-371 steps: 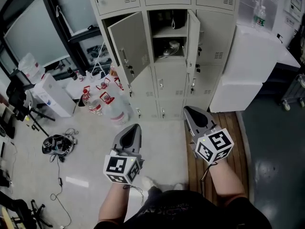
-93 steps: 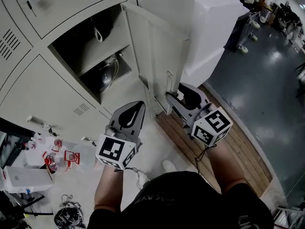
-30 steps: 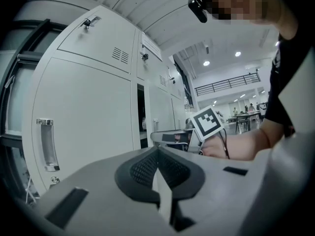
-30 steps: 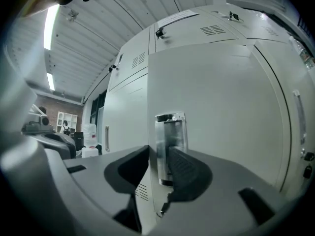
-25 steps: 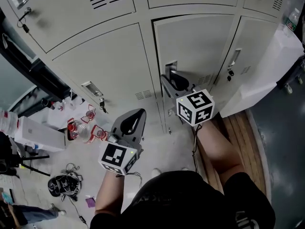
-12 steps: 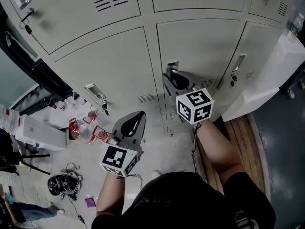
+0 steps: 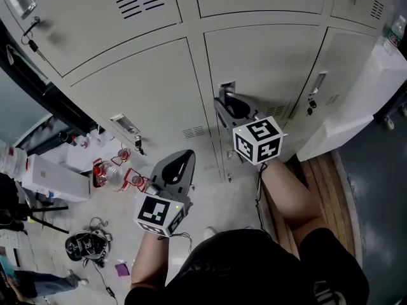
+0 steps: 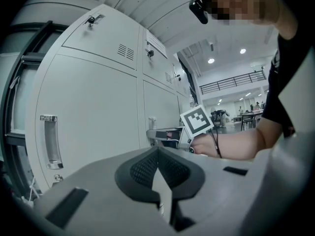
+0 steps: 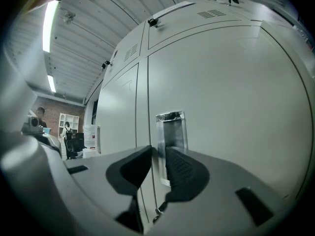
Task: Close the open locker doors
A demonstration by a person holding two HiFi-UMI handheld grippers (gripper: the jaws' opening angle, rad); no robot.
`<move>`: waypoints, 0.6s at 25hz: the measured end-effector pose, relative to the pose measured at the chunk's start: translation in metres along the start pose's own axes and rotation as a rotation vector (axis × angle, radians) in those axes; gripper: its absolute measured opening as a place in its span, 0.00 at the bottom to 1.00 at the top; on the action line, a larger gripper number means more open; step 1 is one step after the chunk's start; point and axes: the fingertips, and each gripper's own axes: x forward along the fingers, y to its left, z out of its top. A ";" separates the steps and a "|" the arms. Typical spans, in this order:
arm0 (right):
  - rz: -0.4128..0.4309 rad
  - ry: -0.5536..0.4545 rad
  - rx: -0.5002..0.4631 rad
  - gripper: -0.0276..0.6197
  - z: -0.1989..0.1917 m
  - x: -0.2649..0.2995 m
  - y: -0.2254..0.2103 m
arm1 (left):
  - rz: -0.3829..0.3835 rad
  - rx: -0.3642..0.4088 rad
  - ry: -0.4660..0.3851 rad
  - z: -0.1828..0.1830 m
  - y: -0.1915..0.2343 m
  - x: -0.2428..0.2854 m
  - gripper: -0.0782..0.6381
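Observation:
Every grey locker door in the head view stands shut. My right gripper (image 7: 223, 102) is up against the recessed metal handle (image 7: 226, 88) of the middle door (image 7: 267, 56). In the right gripper view its jaws (image 9: 158, 154) stand partly apart, and the handle (image 9: 171, 132) and the door seam show through the gap; I see no pad pressing on anything. My left gripper (image 7: 183, 155) hangs lower, away from the left door (image 7: 146, 88), with its jaws shut on nothing (image 8: 158, 151).
Water bottles with red caps (image 7: 114, 170) and a white box (image 7: 48, 176) stand on the floor at left, near a black bag with cables (image 7: 82, 246). A wooden platform (image 7: 324, 176) and a white cabinet (image 7: 388, 62) lie at right. Another person (image 7: 25, 284) stands at the lower left.
Two doors stood open in the oldest frame and one a few seconds ago; now all are shut. Over the last second the right gripper stayed at the handle and the left stayed put.

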 end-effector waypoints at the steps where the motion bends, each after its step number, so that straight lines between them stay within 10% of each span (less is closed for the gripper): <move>1: 0.001 0.000 -0.003 0.18 0.000 0.000 0.000 | 0.000 -0.001 0.000 0.000 -0.001 0.000 0.12; 15: -0.007 0.020 -0.004 0.17 -0.012 -0.035 -0.012 | 0.072 -0.036 0.027 -0.005 -0.026 -0.011 0.12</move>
